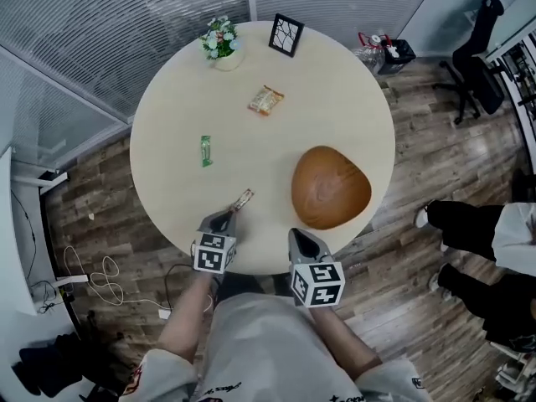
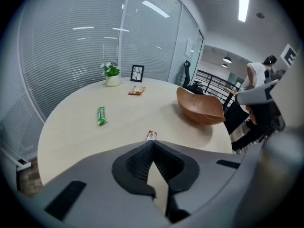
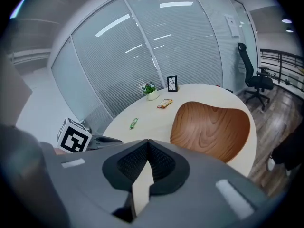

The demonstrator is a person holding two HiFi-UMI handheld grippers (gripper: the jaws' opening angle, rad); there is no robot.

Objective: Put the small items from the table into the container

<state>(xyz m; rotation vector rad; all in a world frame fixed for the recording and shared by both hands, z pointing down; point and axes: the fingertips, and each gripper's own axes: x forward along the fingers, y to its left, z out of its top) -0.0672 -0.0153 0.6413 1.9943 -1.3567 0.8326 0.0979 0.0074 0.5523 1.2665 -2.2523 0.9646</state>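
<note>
On the round table (image 1: 167,132) stands a brown wooden bowl (image 1: 331,187) at the near right. A green packet (image 1: 206,151) lies at the left and an orange snack packet (image 1: 265,100) farther back. A small red-and-white packet (image 1: 243,199) lies near the front edge. My left gripper (image 1: 230,216) is shut and holds nothing, its tips just short of that small packet (image 2: 151,135). The right gripper (image 1: 295,234) is shut and holds nothing; it hangs over the table's front edge, in front of the bowl (image 3: 211,129).
A potted plant (image 1: 220,44) and a small picture frame (image 1: 286,34) stand at the table's far edge. Glass walls with blinds run behind. An office chair (image 1: 477,65) and a person's legs (image 1: 469,224) are on the right. Cables (image 1: 92,279) lie on the floor at the left.
</note>
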